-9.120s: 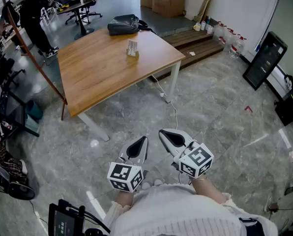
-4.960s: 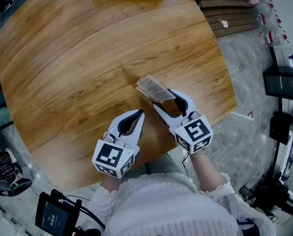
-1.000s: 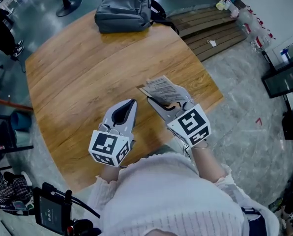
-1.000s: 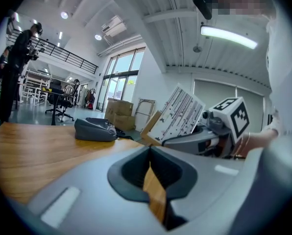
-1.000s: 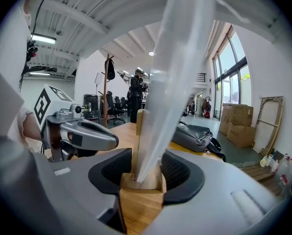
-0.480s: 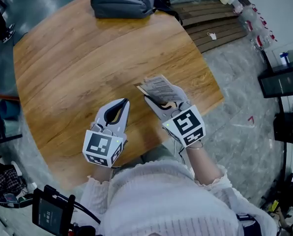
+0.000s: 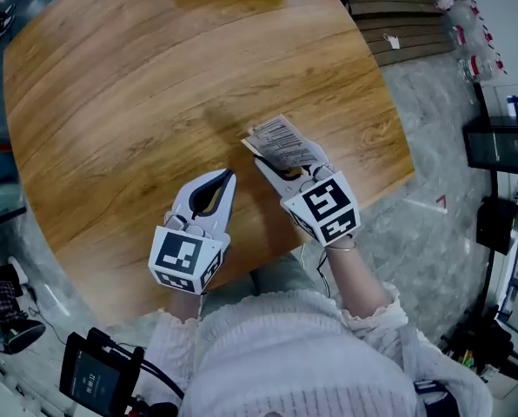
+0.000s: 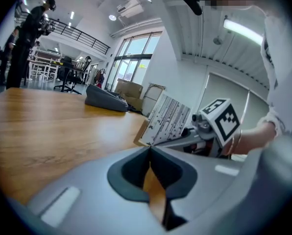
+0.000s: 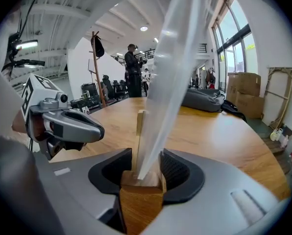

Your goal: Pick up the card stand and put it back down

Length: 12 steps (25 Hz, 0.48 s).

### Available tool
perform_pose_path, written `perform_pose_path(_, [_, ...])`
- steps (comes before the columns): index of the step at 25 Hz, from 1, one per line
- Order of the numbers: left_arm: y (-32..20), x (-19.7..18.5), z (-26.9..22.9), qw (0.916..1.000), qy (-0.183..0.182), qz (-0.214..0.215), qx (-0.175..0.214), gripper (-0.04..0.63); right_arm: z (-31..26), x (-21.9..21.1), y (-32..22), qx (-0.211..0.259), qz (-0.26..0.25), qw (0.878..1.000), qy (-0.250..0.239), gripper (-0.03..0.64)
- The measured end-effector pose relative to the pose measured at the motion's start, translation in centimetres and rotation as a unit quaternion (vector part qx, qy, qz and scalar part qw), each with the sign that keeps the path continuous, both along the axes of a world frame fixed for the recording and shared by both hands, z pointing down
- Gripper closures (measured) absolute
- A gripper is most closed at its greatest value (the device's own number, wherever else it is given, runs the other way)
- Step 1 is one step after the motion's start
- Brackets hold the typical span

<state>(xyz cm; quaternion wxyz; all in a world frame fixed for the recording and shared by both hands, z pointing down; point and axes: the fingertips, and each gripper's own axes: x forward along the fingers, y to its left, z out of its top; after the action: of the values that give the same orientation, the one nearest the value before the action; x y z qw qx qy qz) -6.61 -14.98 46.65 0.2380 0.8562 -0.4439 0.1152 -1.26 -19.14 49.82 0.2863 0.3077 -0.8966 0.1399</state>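
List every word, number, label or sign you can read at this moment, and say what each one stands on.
Card in the card stand: rows of dark print, too small and blurred to read.
Marker cubes: black-and-white square patterns only, no words or numbers.
Screen of the device at the lower left of the head view: faint marks, too small to read.
No other text can be read.
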Motion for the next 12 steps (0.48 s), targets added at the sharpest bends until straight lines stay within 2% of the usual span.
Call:
perform_pose_path(3, [0.4,0.3,1.2,0.9997,0.01,0.001,-0.023,0.588,1.9,0.0,0.2,-0.018,-0.004,1.0,0.013,0.433])
perform_pose_path(12, [1.5,-0.4,2.3,0.9985,0.02,-0.016,-0.049,0.588,3.4,-0.3,0.9,-0.027,-0.011,0.999,0.037,0.433])
